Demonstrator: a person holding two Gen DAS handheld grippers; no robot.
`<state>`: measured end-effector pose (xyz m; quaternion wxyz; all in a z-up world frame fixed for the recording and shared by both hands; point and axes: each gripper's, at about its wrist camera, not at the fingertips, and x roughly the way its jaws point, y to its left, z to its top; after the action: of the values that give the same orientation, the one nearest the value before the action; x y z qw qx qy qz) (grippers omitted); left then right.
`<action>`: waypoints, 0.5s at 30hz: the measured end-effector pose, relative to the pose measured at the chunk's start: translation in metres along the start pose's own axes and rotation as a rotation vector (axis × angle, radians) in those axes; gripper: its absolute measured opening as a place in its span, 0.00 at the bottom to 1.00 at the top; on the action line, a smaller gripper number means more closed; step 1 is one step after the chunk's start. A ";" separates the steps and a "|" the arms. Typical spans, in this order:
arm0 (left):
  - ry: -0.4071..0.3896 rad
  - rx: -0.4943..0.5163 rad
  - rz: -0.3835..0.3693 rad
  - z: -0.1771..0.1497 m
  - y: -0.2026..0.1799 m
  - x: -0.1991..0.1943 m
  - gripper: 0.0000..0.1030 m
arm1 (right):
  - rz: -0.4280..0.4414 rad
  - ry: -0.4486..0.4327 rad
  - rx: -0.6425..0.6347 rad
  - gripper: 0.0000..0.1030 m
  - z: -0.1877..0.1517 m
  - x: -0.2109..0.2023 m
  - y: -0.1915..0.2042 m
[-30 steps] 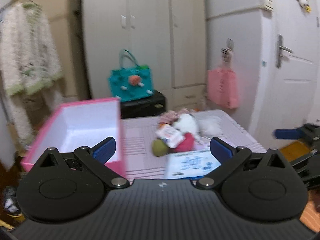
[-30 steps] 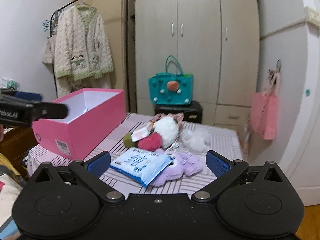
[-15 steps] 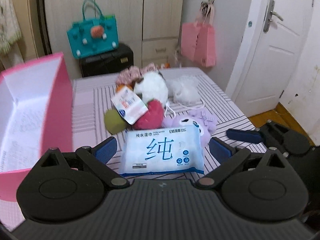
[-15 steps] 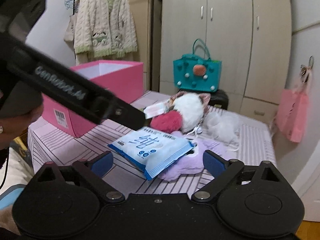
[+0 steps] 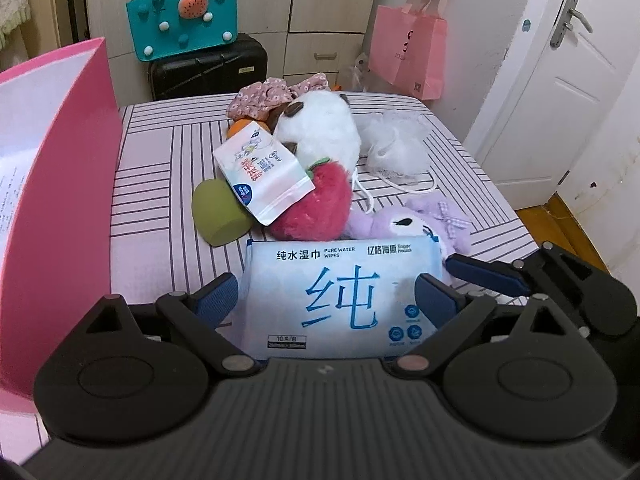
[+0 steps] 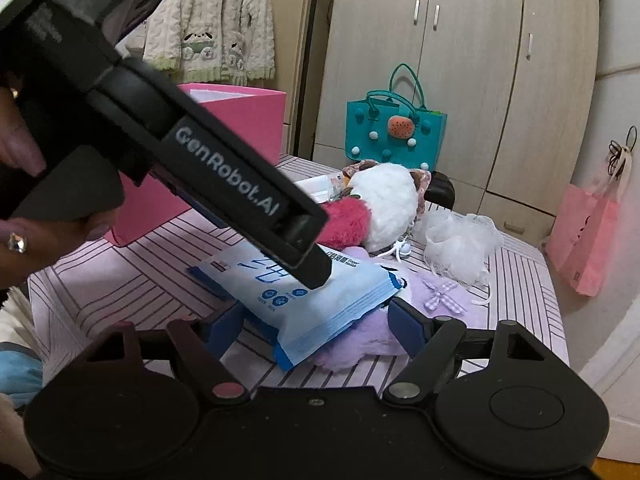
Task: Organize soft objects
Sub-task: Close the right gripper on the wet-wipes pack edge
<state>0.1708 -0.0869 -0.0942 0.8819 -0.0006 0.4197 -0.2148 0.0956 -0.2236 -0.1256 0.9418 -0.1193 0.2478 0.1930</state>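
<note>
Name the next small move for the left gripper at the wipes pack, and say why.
Probably close the left gripper on the blue wipes pack. Its jaws, which have just been narrowing slightly, stand open with the pack between its fingers, pads apparently not pressing. The open pink box waits to the left.

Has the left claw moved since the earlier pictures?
Yes. The left claw has come forward and down toward the table, away from the pink box, and now straddles the wipes pack.

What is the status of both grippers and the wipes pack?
Left gripper open, astride wipes pack. Right gripper closing, not clamped. Pack overlaps purple plush.
</note>
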 end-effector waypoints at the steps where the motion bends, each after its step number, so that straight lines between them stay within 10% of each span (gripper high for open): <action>1: 0.002 -0.010 -0.005 0.000 0.002 0.002 0.93 | 0.006 0.000 0.006 0.76 0.000 0.000 -0.003; 5: 0.010 -0.081 -0.029 -0.006 0.011 0.011 0.93 | 0.014 0.000 0.013 0.55 0.001 -0.002 -0.004; 15: 0.008 -0.175 -0.035 -0.013 0.020 0.017 0.97 | 0.040 0.008 0.033 0.50 0.000 -0.001 -0.010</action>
<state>0.1782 -0.0726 -0.1194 0.8730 -0.0840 0.4401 -0.1926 0.0989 -0.2327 -0.1239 0.9386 -0.0993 0.2571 0.2074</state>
